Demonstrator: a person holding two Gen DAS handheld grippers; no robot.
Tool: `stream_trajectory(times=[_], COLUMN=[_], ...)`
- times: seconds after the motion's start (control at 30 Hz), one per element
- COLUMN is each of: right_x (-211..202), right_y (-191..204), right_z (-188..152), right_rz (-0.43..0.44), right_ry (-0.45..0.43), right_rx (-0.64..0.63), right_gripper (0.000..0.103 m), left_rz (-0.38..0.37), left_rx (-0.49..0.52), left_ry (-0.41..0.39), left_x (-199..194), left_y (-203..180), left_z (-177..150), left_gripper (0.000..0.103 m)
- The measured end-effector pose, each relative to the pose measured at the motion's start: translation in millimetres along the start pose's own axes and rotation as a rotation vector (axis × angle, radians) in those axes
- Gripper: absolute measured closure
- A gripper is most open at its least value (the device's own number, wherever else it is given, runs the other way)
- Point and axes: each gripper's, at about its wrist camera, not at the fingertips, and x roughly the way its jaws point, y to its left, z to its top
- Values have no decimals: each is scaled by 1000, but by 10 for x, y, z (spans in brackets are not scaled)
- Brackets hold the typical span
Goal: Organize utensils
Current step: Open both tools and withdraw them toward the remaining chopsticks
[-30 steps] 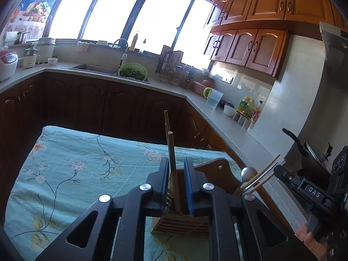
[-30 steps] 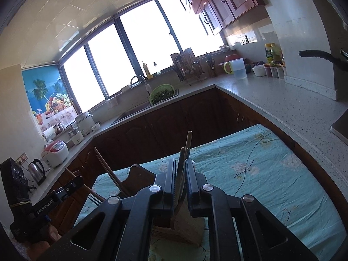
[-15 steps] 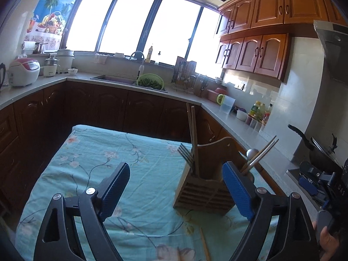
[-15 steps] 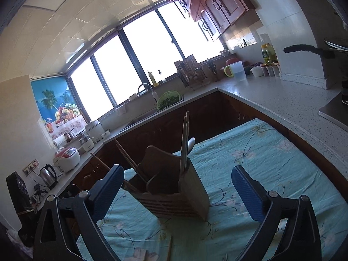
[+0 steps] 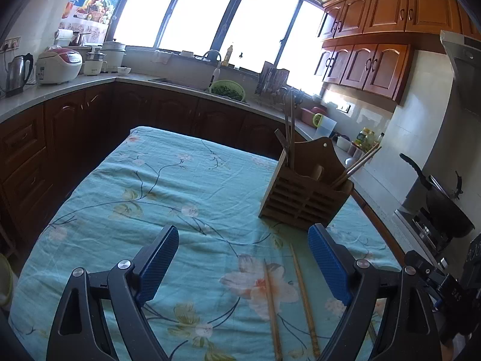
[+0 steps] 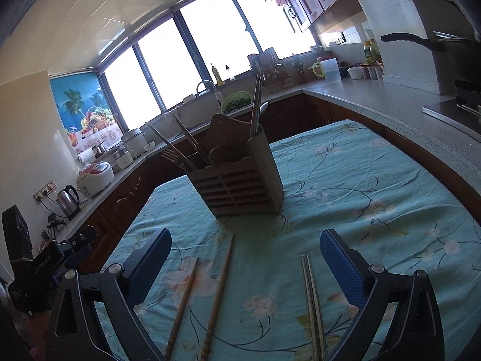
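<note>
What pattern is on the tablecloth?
Light teal tablecloth with floral branches, clearest in the left wrist view.

Left claw (image 5: 243,263) and right claw (image 6: 246,263) agape.

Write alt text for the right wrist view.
Open right gripper hangs over a floral teal tablecloth, facing a slatted wooden utensil holder that holds chopsticks and a fork. Two wooden chopsticks and a metal pair lie loose between the jaws.
</note>
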Motion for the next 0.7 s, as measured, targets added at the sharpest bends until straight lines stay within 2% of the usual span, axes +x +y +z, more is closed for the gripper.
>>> stream_trajectory(times=[0.27, 0.5, 0.57, 0.67, 0.7], right_x=[-130, -177, -183, -202, -204], right_y=[-41, -82, -83, -82, -87], right_z=[-247, -365, -371, -370, -364], right_rz=[-19, -41, -47, -54, -53], right_ry=[19, 38, 38, 34, 33], right_rx=[4, 0, -6, -12, -14], right_gripper=[3, 3, 3, 3, 3], left_rz=[14, 14, 3, 27, 33], left_rx=[4, 46, 81, 172, 194], left_ry=[70, 148, 187, 257, 267], left_x=[-186, -107, -6, 201, 254], left_y=[3, -167, -267, -453, -504], left_z=[-324, -375, -347, -328, -324], left_gripper=[15, 15, 15, 18, 23])
